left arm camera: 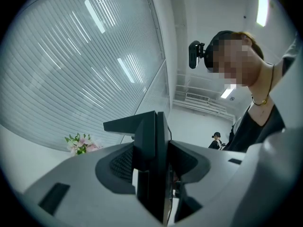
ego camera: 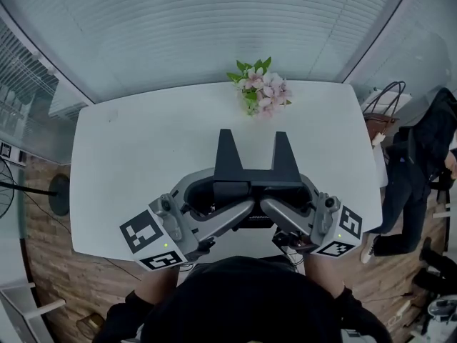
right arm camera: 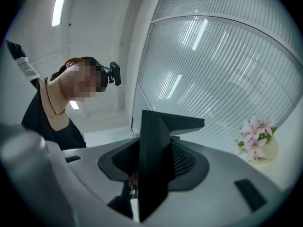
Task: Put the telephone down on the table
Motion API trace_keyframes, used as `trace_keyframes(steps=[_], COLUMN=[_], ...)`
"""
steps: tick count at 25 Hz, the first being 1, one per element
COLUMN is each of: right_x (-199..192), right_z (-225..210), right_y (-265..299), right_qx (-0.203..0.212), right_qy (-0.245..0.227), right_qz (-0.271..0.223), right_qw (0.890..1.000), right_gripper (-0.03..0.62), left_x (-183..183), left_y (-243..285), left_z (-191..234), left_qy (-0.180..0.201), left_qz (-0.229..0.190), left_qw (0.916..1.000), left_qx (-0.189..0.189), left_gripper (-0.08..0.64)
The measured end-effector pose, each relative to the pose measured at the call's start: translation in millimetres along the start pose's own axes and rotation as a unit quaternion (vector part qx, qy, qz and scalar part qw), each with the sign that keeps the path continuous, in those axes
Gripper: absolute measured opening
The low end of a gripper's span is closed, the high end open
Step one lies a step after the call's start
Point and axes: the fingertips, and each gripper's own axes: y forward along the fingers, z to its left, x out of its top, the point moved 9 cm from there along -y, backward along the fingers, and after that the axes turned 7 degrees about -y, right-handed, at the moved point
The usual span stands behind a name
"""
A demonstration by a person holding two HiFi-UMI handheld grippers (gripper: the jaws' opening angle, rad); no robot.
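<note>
The telephone [ego camera: 250,181] is a grey desk set with a black two-pronged stand sticking up toward the far side. It hangs over the near half of the white table [ego camera: 143,148], carried between both grippers. My left gripper [ego camera: 235,214] comes in from the left and my right gripper [ego camera: 277,219] from the right, each shut on the phone's underside. In the left gripper view the grey body [left arm camera: 80,181] with its dark meshed recess fills the bottom, as the body [right arm camera: 218,183] does in the right gripper view. The pads themselves are hidden by the phone.
A small bunch of pink flowers [ego camera: 260,90] stands at the table's far edge. A person in dark clothes [ego camera: 421,163] stands beyond the table's right end beside a wire-framed chair [ego camera: 382,106]. A fan stand [ego camera: 57,191] is at the left. A ribbed glass wall runs behind.
</note>
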Motion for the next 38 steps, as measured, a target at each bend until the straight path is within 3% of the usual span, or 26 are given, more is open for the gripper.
trace_keyframes(steps=[15, 38], right_x=[-6.0, -52.0], right_z=[-32.9, -57.7], right_y=[-10.5, -46.7], right_qx=[0.016, -0.008], right_qy=[0.048, 0.122], right_qz=[0.022, 0.063], right_qw=[0.998, 0.990], right_gripper=[0.183, 0.183], left_x=[-15.3, -77.2], left_y=[18.4, 24.3], left_z=[14.5, 37.2], left_qy=[-0.029, -0.109], left_qz=[0.001, 0.013], left_qw=[0.9989, 0.9910], left_qx=[0.037, 0.077], left_gripper=[0.224, 0.225])
